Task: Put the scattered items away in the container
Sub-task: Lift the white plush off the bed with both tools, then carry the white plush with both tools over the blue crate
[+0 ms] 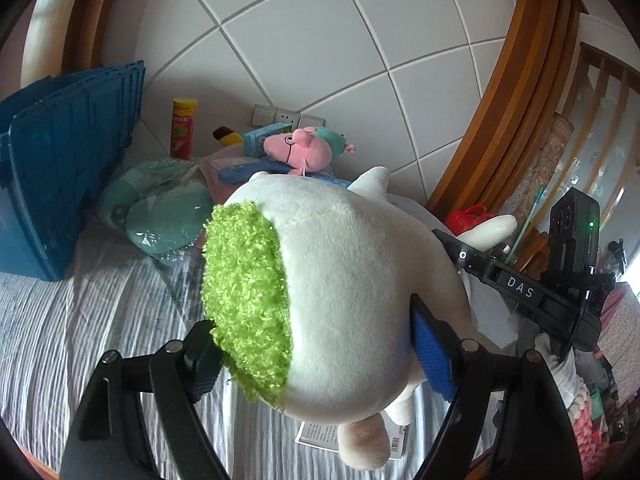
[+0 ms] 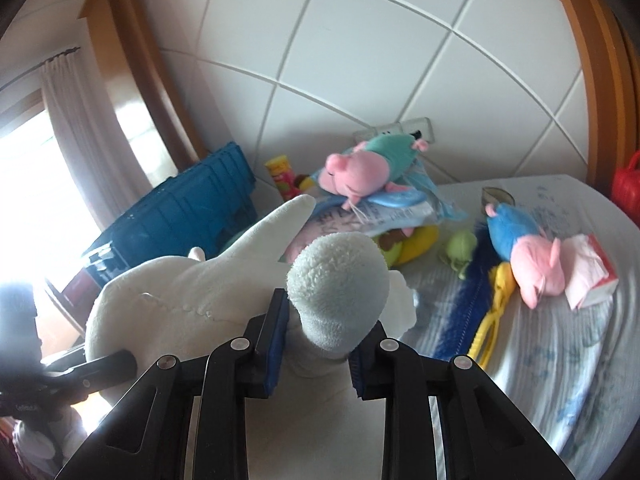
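Observation:
A large white plush toy point(image 1: 352, 280) with a fuzzy green patch point(image 1: 246, 300) is held above the bed by both grippers. My left gripper point(image 1: 316, 356) is shut on its body. My right gripper point(image 2: 316, 344) is shut on another part of the same plush point(image 2: 192, 292), just below a fluffy pale tuft point(image 2: 340, 276). The blue crate point(image 1: 60, 168) stands at the far left of the bed; it also shows in the right wrist view point(image 2: 180, 212). The right gripper's body point(image 1: 520, 284) shows at the right of the left wrist view.
Scattered on the bed: a pink pig plush in a teal top point(image 2: 368, 168), another in blue point(image 2: 524, 248), a snack tube point(image 1: 183, 128), a bagged teal cushion point(image 1: 160, 208), a tissue pack point(image 2: 588, 272), yellow and blue toys point(image 2: 492, 308). A tiled wall is behind.

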A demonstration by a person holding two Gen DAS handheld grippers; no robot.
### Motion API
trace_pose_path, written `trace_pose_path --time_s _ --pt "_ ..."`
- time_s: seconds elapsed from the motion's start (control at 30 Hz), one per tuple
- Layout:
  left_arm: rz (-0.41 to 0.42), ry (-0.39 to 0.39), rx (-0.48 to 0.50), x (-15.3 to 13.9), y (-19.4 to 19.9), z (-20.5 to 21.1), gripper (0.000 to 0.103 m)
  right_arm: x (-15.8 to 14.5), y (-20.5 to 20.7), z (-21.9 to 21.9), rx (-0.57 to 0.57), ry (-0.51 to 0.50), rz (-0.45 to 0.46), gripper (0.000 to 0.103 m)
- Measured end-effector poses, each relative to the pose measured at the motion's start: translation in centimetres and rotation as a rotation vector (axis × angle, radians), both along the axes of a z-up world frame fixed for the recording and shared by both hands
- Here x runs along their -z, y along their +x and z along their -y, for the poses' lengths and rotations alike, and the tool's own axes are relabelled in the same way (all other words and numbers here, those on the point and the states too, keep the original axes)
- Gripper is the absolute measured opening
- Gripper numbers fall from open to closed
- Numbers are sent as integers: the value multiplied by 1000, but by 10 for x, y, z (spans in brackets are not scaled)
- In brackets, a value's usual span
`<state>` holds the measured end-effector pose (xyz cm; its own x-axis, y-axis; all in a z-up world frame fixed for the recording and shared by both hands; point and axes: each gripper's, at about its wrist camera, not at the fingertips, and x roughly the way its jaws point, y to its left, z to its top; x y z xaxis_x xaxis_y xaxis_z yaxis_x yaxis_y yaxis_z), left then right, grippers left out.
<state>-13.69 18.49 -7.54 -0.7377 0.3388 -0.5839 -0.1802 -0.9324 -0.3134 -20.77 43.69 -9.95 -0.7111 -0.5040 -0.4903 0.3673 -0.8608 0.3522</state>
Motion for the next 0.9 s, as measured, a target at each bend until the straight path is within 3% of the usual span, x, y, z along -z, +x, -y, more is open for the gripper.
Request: trace_pose_path --time_s 0.47,0.9 --pt "-55 -18 -101 -30 53 58 81 -36 26 63 -115 6 -54 26" --pt "-81 -18 -148 -43 122 156 81 -52 85 161 -161 9 -72 26"
